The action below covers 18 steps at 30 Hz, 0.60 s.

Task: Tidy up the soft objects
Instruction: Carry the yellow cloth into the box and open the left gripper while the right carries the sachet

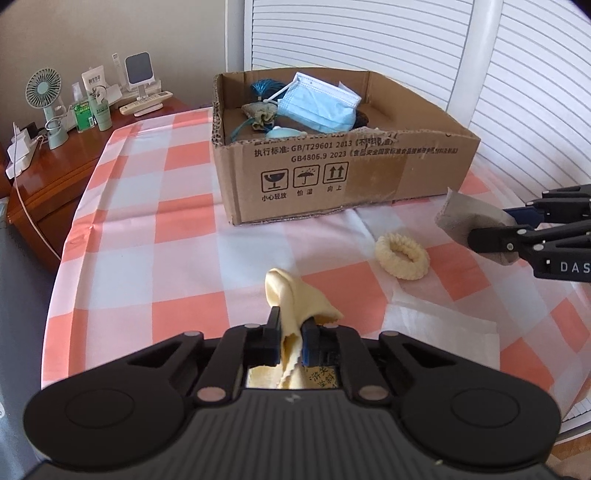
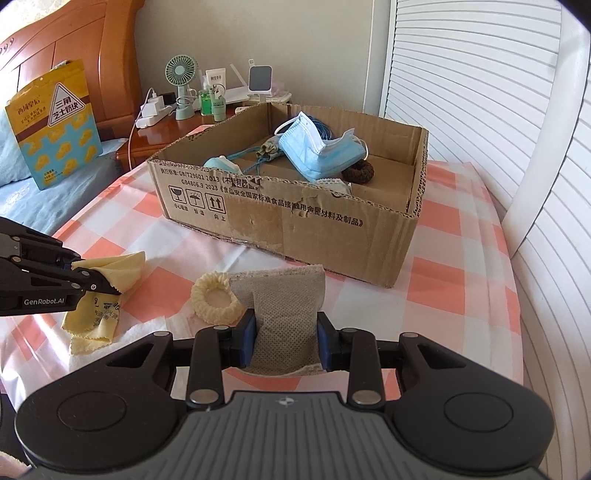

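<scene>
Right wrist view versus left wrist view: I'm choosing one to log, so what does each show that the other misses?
Only the right wrist view shows the yellow snack bag and dark scrunchie. The left wrist view shows nothing extra that matters. Both show the cardboard box, cream scrunchie, left gripper clamping the yellow cloth, and right gripper clamping the grey pad.

Wall: plain beige wall [image 2: 295, 44], ahead of the tongs.
Shutters: white louvred panels [image 2: 461, 74], ahead and right, brightly daylit.
Worktop: covered by an orange-and-white checked cloth [image 1: 147, 221].
Nightstand: glossy brown wood [image 1: 55, 184], ahead and left, carrying a small green fan [image 1: 46, 96].
Bed: wooden headboard [image 2: 74, 33], far left; blue bedding [image 2: 22, 206].
</scene>
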Available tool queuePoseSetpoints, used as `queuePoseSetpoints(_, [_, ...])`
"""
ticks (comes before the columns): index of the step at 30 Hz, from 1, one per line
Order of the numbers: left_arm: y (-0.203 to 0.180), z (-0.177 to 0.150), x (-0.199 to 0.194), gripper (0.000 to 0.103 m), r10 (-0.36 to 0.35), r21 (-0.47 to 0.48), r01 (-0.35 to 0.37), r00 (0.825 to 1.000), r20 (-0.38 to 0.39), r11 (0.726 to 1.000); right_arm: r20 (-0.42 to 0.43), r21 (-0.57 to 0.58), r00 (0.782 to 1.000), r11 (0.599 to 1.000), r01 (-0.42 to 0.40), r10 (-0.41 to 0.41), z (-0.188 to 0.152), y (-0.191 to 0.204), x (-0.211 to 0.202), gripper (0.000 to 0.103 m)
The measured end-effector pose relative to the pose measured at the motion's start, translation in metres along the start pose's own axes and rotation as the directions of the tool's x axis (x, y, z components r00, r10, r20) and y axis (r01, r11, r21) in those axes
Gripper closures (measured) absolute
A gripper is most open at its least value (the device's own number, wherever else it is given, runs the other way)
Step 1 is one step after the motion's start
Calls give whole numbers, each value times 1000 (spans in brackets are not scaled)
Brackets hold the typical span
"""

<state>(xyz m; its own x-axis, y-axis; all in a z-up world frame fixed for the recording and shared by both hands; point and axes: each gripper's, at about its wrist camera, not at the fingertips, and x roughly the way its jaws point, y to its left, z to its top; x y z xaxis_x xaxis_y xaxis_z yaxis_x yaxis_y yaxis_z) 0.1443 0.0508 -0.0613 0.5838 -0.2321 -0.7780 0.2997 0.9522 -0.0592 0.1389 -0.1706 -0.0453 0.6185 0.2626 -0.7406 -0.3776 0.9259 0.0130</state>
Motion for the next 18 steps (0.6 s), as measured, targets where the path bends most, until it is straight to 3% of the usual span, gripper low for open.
queuePoseSetpoints(9, [6, 29, -36, 96, -34, 69, 32, 999, 26, 997, 21, -32, 999, 999, -26, 27, 11, -3, -28, 66])
queuePoseSetpoints(18, [4, 80, -56, 96, -51, 133, 37, 993, 105, 990, 101, -72, 995, 997, 6, 1, 54, -13, -51, 66])
